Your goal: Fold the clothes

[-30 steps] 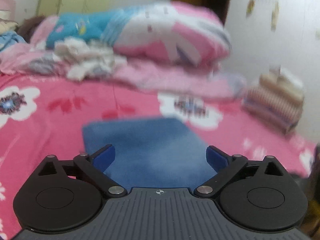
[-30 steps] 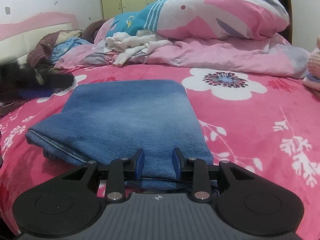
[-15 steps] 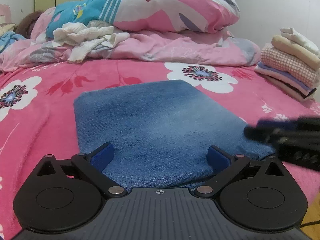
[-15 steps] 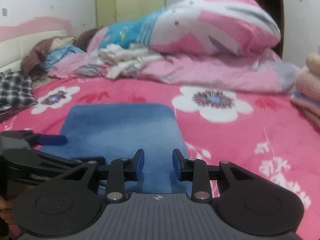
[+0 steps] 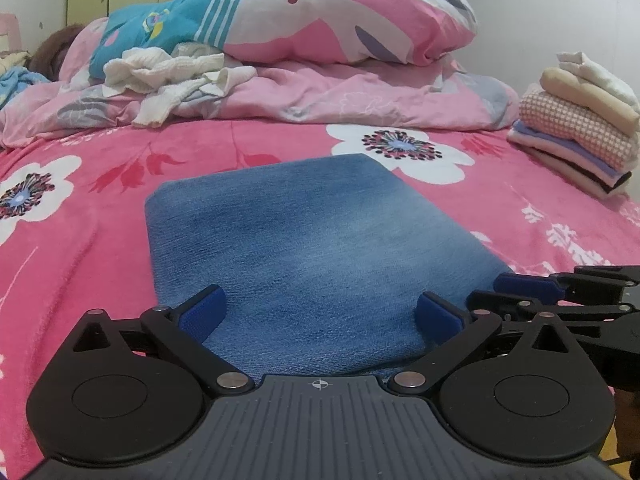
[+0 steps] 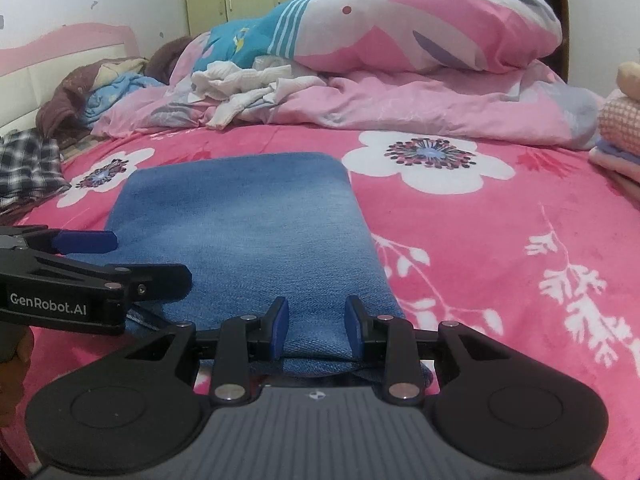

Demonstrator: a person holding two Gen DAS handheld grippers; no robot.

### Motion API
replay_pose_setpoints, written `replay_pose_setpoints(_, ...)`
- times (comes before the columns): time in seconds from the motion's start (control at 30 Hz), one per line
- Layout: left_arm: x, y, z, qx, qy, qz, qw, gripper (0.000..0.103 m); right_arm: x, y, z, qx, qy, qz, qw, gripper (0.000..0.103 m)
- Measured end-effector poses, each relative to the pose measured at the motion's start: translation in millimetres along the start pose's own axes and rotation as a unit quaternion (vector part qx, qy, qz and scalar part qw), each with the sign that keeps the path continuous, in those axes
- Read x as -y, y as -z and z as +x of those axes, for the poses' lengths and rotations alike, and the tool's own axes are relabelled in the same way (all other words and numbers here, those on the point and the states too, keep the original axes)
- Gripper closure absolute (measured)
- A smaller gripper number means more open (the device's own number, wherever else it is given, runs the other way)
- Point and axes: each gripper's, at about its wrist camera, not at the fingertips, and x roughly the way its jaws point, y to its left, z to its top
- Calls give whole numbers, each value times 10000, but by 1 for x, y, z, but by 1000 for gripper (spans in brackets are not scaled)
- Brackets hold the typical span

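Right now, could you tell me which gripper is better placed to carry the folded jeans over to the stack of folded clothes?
Probably the right gripper: its jaws bracket the near edge of the folded jeans, and the clothes stack lies on its side. The left gripper hangs wide open over the denim.

A folded blue denim garment (image 5: 316, 248) of matt, finely twilled weave is seen on a pink floral bedspread (image 5: 80, 248) of soft, fuzzy cloth. Matt black plastic arms, blue pads (image 6: 280, 322) and shiny metal rivets (image 6: 230, 392) are shown.
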Motion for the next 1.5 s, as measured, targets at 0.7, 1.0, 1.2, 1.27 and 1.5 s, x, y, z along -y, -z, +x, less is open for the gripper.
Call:
replay_pose_setpoints(0.7,0,0,1,12,-1,8,10000,0,1,2,1,36,-21,31,10000,70)
replay_pose_setpoints(1.0,0,1,1,28,-8,18,10000,0,0,3,0,54,-16,36,10000,69)
replay_pose_setpoints(1.2,0,2,0,68,2,15,10000,0,1,4,0,66,-36,71,9999,69)
replay_pose_setpoints(1.27,-1,3,0,96,21,1,10000,0,1,4,0,66,-37,105,9999,69)
replay_pose_setpoints(1.5,-2,4,-3,236,102,63,9997,0,11,1,0,10,-217,352,9991,69)
